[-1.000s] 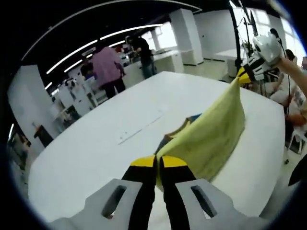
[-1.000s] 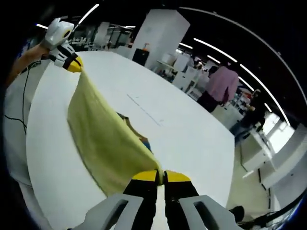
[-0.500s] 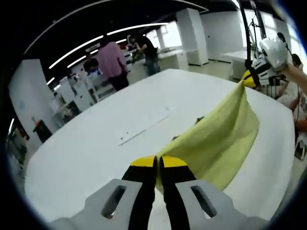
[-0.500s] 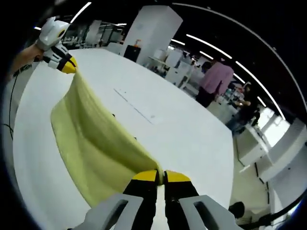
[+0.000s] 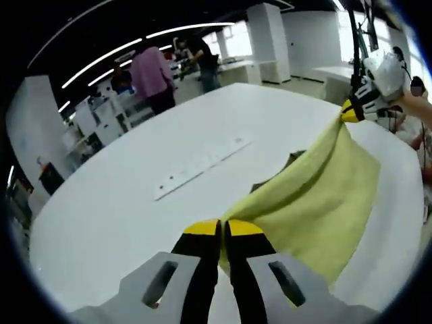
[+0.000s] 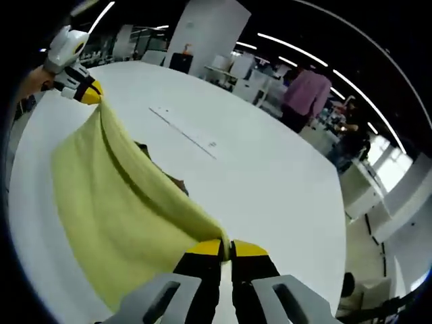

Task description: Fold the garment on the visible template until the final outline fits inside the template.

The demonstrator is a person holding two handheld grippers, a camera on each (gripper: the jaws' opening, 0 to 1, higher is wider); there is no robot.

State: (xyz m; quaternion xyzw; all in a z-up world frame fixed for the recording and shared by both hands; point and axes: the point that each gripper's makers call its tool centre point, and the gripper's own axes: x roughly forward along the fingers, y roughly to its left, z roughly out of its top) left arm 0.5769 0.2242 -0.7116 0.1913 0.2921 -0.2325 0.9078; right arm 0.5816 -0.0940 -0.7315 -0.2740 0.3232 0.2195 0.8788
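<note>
A yellow-green garment (image 5: 317, 199) hangs stretched between my two grippers above the white table (image 5: 121, 202). My left gripper (image 5: 221, 228) is shut on one corner of it, yellow tips pressed together. Its far corner is pinched by the right gripper (image 5: 349, 112) at the upper right of the left gripper view. In the right gripper view the garment (image 6: 115, 209) sags down to the table, my right gripper (image 6: 227, 248) is shut on its near corner, and the left gripper (image 6: 86, 93) holds the far corner at upper left. A dark patch (image 6: 158, 169) peeks out behind the cloth.
A thin pale strip with small marks (image 5: 202, 167) lies on the table beyond the garment, also the strip (image 6: 182, 131) in the right gripper view. People stand past the table's far edge (image 5: 152, 74), among white desks and pillars.
The garment has come down and spread wider, with more of it lying towards the table. Both views have shifted lower and closer to the tabletop. Both grippers stay shut on their corners.
</note>
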